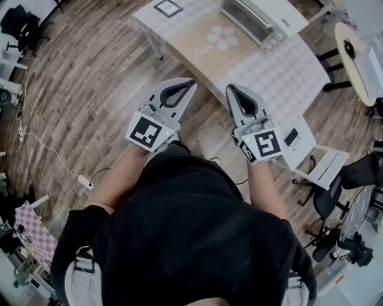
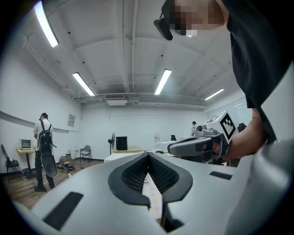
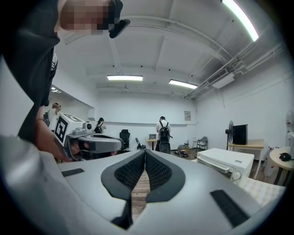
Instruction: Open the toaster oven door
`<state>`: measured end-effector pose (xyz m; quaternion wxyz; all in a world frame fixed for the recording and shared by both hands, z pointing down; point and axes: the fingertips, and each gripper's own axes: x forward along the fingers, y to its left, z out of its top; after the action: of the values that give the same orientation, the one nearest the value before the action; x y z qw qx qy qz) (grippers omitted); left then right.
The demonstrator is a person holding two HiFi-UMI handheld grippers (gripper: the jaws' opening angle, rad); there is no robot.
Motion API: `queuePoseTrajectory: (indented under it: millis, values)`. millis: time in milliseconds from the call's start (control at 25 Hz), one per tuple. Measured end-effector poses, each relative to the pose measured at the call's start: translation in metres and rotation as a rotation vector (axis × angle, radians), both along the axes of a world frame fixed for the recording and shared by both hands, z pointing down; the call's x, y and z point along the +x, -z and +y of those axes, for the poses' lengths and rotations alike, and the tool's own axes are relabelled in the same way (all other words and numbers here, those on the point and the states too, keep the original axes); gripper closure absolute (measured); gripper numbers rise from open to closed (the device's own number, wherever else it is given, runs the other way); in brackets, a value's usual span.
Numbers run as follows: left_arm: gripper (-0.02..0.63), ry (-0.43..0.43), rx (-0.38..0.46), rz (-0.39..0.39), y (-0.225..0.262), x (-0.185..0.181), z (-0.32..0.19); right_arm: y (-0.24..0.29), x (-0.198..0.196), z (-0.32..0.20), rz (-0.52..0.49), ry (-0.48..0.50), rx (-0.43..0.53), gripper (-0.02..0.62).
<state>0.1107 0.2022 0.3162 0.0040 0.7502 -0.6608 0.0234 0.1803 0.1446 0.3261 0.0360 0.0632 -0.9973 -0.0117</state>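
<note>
The left gripper (image 1: 190, 83), a grey two-jaw tool with black ribbed pads and a marker cube at its rear, is clenched: in its own view the pads meet at the tip (image 2: 148, 154) with nothing between them. The right gripper (image 1: 230, 89), of the same build, is likewise clenched and empty (image 3: 145, 151). Both are held level and side by side in front of the person's black-sleeved body, above the brown wood-plank floor (image 1: 90, 77). Each appears in the other's view as a neighbour, the right one (image 2: 172, 148) and the left one (image 3: 117, 143).

Beyond the tips stands the desk (image 1: 287, 66), covered with a pale checked cloth bearing a white flower print. The white box-shaped toaster oven (image 1: 266, 12) sits on its far right part, well apart from both grippers. Its glass door (image 1: 241, 17) appears shut, with a pale bar handle (image 3: 214, 164) across the upper front.

Step in hand, as judged: the approach, with no contact made. The next move calls for carrying one gripper, probably the right, across the desk to the handle and parting its jaws. It would then close them over the bar and draw the door outward and down, on a hinge presumably at its lower edge.
</note>
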Motion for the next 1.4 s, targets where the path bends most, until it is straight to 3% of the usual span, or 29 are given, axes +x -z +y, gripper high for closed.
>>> queuePoseTrajectory:
  millis: [240, 440, 880, 1400]
  values:
    - [0.589, -0.101, -0.015, 0.044, -0.004, -0.065, -0.012, -0.004, -0.071, -0.001, 0.019, -0.077, -0.003, 0.575]
    - [0.588, -0.151, -0.037, 0.068, -0.018, -0.104, -0.037, -0.016, -0.109, -0.02, 0.04, -0.127, -0.016, 0.575]
    - [0.588, -0.202, 0.002, 0.05, -0.029, -0.138, -0.113, -0.037, -0.133, -0.099, 0.047, -0.197, -0.025, 0.575]
    - [0.589, -0.259, -0.051, 0.029, -0.032, -0.137, -0.242, -0.055, -0.127, -0.231, 0.077, -0.266, -0.06, 0.574]
